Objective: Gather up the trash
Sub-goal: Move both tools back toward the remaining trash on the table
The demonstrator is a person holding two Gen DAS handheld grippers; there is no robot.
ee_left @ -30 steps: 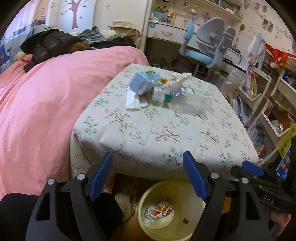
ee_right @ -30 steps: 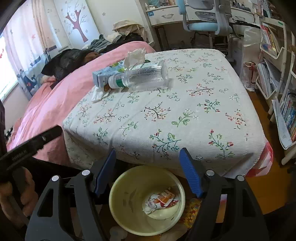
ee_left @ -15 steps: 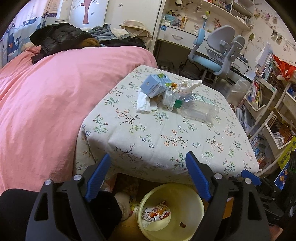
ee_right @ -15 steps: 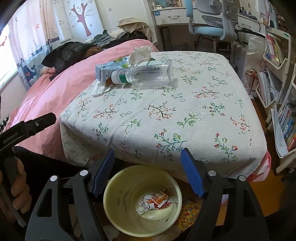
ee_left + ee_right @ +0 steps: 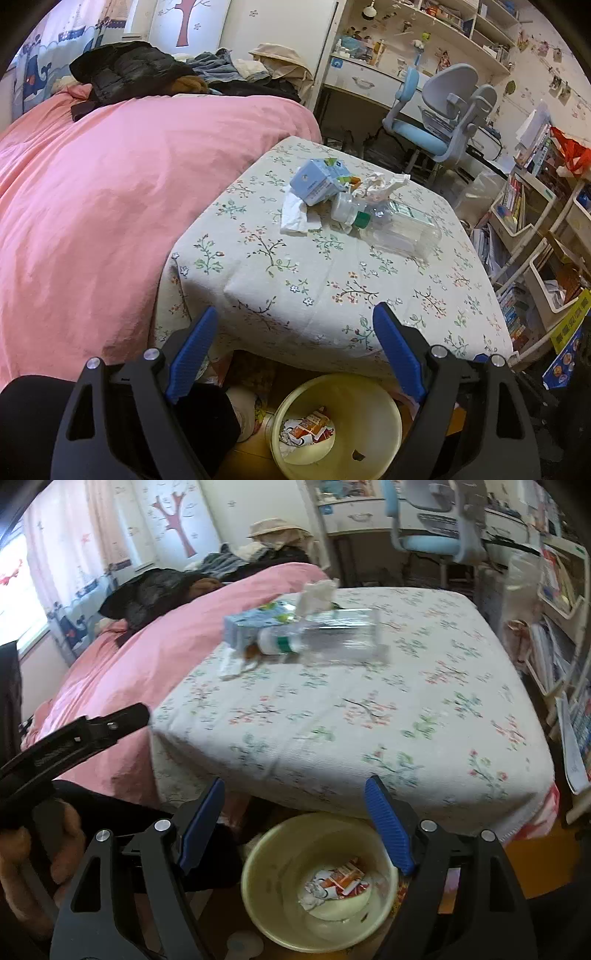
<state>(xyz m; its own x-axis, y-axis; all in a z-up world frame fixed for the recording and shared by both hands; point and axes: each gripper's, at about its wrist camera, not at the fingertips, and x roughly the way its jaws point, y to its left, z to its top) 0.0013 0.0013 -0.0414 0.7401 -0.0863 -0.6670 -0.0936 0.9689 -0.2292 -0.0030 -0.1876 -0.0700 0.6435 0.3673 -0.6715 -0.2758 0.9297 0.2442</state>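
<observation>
While both the left gripper [image 5: 291, 325] and right gripper [image 5: 293, 794] hang spread apart and unladen over the yellow bin [image 5: 373, 395] below the table's [image 5: 332, 288] near edge, a clear bottle [image 5: 399, 225], blue carton [image 5: 319, 179] and tissues [image 5: 295, 216] cluster toward the far left corner.

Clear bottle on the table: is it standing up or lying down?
Lying down. The clear bottle rests on its side on the floral tablecloth, its green-ringed neck pointing toward the blue carton.
</observation>
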